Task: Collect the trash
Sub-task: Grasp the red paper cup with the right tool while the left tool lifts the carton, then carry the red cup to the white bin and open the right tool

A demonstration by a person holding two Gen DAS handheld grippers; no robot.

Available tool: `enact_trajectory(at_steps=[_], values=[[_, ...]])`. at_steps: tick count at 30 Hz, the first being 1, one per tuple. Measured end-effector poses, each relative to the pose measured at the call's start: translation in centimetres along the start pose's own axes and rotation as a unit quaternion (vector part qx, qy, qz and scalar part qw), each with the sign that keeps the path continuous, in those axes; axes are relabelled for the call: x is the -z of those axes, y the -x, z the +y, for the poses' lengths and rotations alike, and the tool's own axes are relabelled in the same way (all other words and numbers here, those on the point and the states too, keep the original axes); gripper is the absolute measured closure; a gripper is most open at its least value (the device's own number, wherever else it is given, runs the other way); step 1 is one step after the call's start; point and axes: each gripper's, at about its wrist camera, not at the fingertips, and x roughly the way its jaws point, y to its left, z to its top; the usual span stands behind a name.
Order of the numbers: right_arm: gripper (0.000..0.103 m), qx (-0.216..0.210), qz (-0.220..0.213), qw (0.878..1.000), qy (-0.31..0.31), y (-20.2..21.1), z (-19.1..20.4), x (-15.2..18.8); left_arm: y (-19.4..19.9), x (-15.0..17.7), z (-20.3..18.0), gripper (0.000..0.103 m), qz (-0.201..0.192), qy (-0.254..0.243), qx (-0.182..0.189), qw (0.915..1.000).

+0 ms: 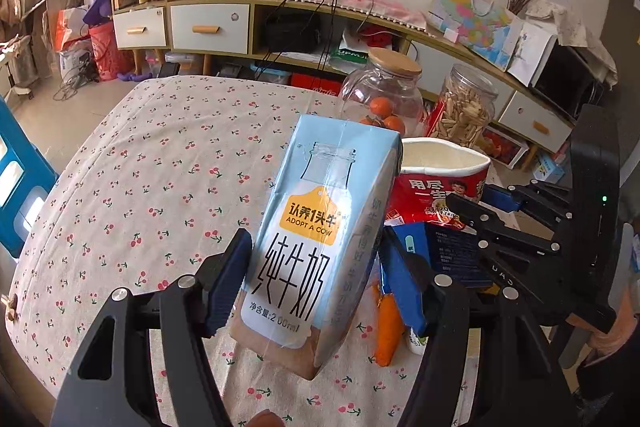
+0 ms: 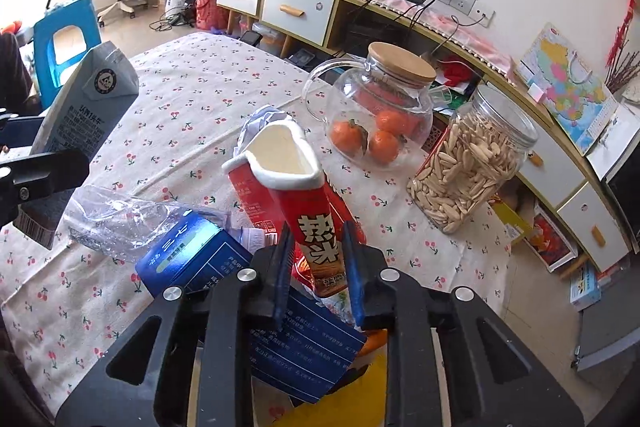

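- Holding a light-blue milk carton in the left gripper, fingers clamped on both narrow sides; carton is tilted and lifted clear of the tabletop.
- Same carton shows at far left of the right wrist view, grey side and barcode facing the camera, above the cherry-print cloth.
- Right gripper is narrowed around a red noodle cup, one finger on each side of the cup wall; cup is squashed, white rim pinched to a triangle, leaning away from the camera. Pad contact on the cup looks firm but the exact touch on the left pad is partly hidden.
- Trash heap just beside the cup: crushed clear plastic bottle to its left, dark-blue box near-left, blue printed sheet under the gripper, crumpled white paper behind the cup.
- Orange carrot lies on the cloth right of the carton, near edge.
- Far right on the tabletop: glass teapot with wooden lid, three oranges inside; clear jar of seeds just right of it, apart from the trash.
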Motion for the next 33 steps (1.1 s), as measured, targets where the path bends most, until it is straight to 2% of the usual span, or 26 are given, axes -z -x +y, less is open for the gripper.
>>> enact_trajectory(at_steps=[7,15,22,27,33], values=[[0.087,0.003,-0.010,0.996,-0.083,1.3,-1.9,1.6,0.3,0.1,-0.1,0.039,-0.005,-0.004,0.005,1.0000],[0.087,0.027,-0.059,0.987,-0.148,5.0,-3.1,1.8,1.2,0.1,0.1,0.039,-0.024,0.002,0.013,0.9996],[0.087,0.053,-0.098,0.973,-0.200,7.3,-4.1,3.1,1.9,0.1,-0.5,0.039,-0.043,0.006,0.022,0.9988],[0.087,0.081,-0.104,0.965,-0.228,7.6,-5.3,4.7,2.1,0.4,-1.4,0.039,-0.051,0.000,0.024,0.9984],[0.087,0.137,-0.102,0.943,-0.287,9.2,-9.0,7.7,2.1,1.1,-3.5,0.039,-0.064,-0.019,0.030,0.9974]])
